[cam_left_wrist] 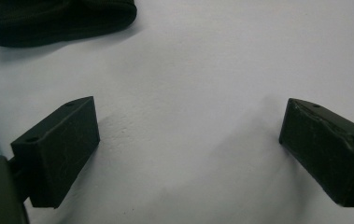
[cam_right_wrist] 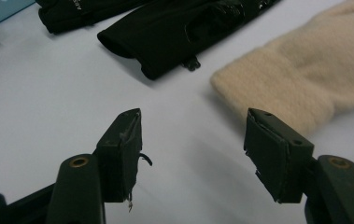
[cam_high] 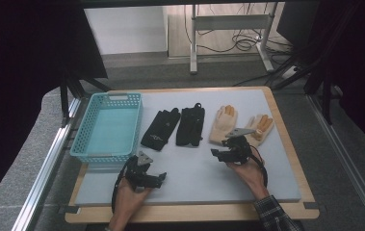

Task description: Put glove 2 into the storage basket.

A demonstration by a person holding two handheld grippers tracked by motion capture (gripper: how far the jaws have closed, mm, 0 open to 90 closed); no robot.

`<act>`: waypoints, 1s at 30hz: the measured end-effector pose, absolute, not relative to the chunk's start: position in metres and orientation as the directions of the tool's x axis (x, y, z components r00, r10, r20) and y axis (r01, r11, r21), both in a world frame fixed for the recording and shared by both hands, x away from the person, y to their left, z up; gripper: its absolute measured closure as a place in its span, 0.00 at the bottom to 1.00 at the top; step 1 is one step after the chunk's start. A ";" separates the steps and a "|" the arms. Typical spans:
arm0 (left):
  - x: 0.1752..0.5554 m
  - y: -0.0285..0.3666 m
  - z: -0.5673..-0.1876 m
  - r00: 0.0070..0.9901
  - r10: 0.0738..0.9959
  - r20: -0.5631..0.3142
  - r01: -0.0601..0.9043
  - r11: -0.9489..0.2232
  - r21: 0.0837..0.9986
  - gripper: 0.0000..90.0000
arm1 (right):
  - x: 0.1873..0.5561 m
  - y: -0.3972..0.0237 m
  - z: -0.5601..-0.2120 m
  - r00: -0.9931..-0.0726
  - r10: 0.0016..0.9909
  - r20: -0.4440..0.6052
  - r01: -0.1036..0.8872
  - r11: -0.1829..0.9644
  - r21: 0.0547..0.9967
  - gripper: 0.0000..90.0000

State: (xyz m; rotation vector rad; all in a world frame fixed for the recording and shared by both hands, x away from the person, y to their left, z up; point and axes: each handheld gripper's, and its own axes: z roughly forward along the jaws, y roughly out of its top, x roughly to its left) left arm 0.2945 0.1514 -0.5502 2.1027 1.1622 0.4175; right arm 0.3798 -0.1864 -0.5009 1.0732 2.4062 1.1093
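Two black gloves [cam_high: 161,127] [cam_high: 190,126] and two cream gloves [cam_high: 223,123] [cam_high: 258,129] lie side by side on the grey mat [cam_high: 194,173]. My left gripper [cam_high: 158,179] rests low on the mat near the front, below the basket's right corner. In the left gripper view, the left gripper [cam_left_wrist: 188,121] is open over bare mat, with a black glove cuff [cam_left_wrist: 58,18] further off. My right gripper [cam_high: 217,154] is just in front of the left cream glove. In its own view the right gripper [cam_right_wrist: 193,126] is open and empty, with the cream cuff [cam_right_wrist: 305,70] ahead on the right and a black glove [cam_right_wrist: 184,28] ahead.
A turquoise plastic basket [cam_high: 83,150] stands on the left of the mat, beside the black gloves. The mat lies on a wooden tabletop [cam_high: 291,144] with metal rails at both sides. Bare mat stretches between the two grippers and along the front.
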 end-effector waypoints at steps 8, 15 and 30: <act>0.295 0.151 -0.550 0.548 0.835 -0.048 0.613 -0.362 0.702 0.06 | 0.400 -0.169 -0.498 -0.693 0.721 0.021 0.493 0.452 0.744 0.44; 0.295 0.151 -0.550 0.548 0.835 -0.048 0.613 -0.362 0.702 0.06 | 0.425 -0.146 -0.494 -0.707 0.707 0.002 0.472 0.470 0.746 0.55; 0.295 0.152 -0.550 0.549 0.835 -0.048 0.613 -0.363 0.702 0.06 | 0.478 -0.108 -0.502 -0.674 0.738 -0.031 0.480 0.469 0.741 0.38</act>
